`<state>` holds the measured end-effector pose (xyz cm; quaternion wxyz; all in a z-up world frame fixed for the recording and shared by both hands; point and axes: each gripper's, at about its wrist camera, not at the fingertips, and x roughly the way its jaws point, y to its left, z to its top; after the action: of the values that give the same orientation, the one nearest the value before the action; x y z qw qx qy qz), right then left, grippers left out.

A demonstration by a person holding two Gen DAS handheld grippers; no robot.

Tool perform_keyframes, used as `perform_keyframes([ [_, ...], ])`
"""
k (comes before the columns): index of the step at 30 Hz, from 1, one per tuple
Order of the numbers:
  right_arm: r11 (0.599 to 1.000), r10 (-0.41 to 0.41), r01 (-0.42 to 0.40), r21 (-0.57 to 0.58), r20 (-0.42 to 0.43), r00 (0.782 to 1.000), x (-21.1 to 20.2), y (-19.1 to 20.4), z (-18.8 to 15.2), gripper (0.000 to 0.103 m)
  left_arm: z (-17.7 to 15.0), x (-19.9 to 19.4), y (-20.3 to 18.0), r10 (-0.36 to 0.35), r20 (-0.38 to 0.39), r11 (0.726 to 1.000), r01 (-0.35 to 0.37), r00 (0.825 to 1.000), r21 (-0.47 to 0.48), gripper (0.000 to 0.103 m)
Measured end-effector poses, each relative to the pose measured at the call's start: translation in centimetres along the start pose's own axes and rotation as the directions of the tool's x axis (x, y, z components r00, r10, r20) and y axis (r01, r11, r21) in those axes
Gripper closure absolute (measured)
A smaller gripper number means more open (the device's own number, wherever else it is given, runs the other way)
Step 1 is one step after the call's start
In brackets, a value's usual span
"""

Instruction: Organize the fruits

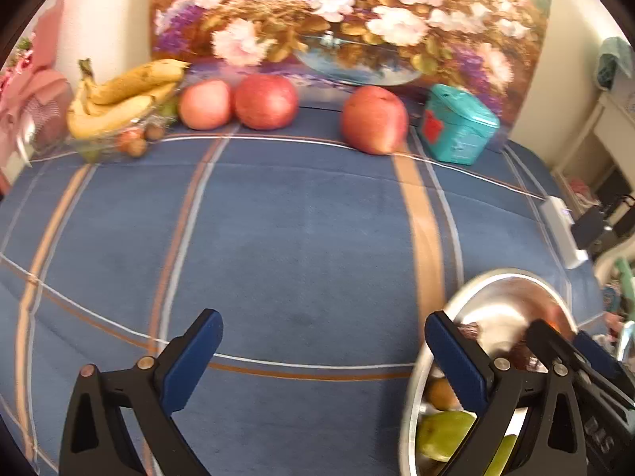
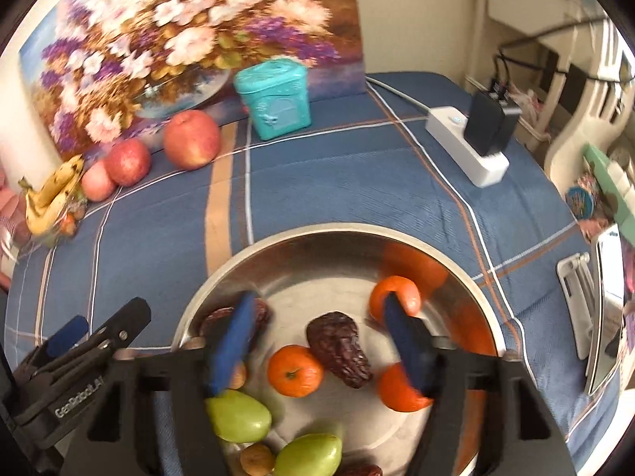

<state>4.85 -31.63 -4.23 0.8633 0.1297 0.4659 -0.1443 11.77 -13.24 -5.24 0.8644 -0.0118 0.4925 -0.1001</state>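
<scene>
Our left tongs [image 1: 323, 361] hang released above the blue checked cloth [image 1: 297, 238]. Our right tongs [image 2: 321, 341] gape, grasping nothing, over the steel bowl [image 2: 317, 238] of tangerines, dates and green fruit.

Blue plaid cloth [image 1: 301, 238], teal tin [image 2: 274, 97], red apples [image 1: 265, 101].

Left tongs [image 1: 323, 357] wide apart, empty; right tongs [image 2: 321, 341] likewise, angled downward
</scene>
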Motion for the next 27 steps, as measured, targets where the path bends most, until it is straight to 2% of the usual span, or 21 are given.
perform_keyframes([
  [2,1.000,-0.023,0.023,-0.011,0.002,1.000,0.1,0.3,-0.1,0.007,0.1,0.1,0.4,0.006,0.003,1.000,-0.006,1.000,-0.003,0.000],
  [6,1.000,-0.010,0.010,-0.008,-0.017,1.000,0.5,0.4,-0.3,0.007,0.2,0.4,0.9,-0.002,-0.010,1.000,0.002,1.000,-0.025,0.000],
  [10,1.000,-0.016,0.015,-0.021,-0.023,1.000,0.8,0.8,-0.5,0.007,0.4,0.0,0.9,0.083,0.013,0.997,-0.083,0.996,0.000,0.000],
  [13,1.000,-0.009,0.008,-0.022,-0.023,1.000,0.7,0.9,-0.6,0.007,0.3,-0.2,1.0,0.217,-0.006,0.976,-0.217,0.976,0.008,0.000],
  [17,0.999,-0.009,0.009,-0.034,-0.027,1.000,0.7,1.3,-0.8,0.007,-0.2,0.0,1.6,0.349,-0.034,0.937,-0.349,0.937,-0.004,0.000],
  [18,0.999,-0.009,0.008,-0.039,-0.029,1.000,0.7,1.4,-1.0,0.007,-0.4,0.2,1.7,0.362,-0.047,0.932,-0.362,0.931,0.000,0.000],
  [22,0.998,-0.011,0.009,-0.056,-0.034,0.999,0.6,1.9,-1.5,0.007,-1.0,0.6,2.3,0.348,-0.095,0.937,-0.350,0.933,0.002,0.000],
  [27,0.998,-0.010,0.007,-0.070,-0.040,0.999,0.2,2.5,-2.4,0.007,-1.8,0.0,2.7,0.354,-0.093,0.935,-0.353,0.931,0.026,0.000],
])
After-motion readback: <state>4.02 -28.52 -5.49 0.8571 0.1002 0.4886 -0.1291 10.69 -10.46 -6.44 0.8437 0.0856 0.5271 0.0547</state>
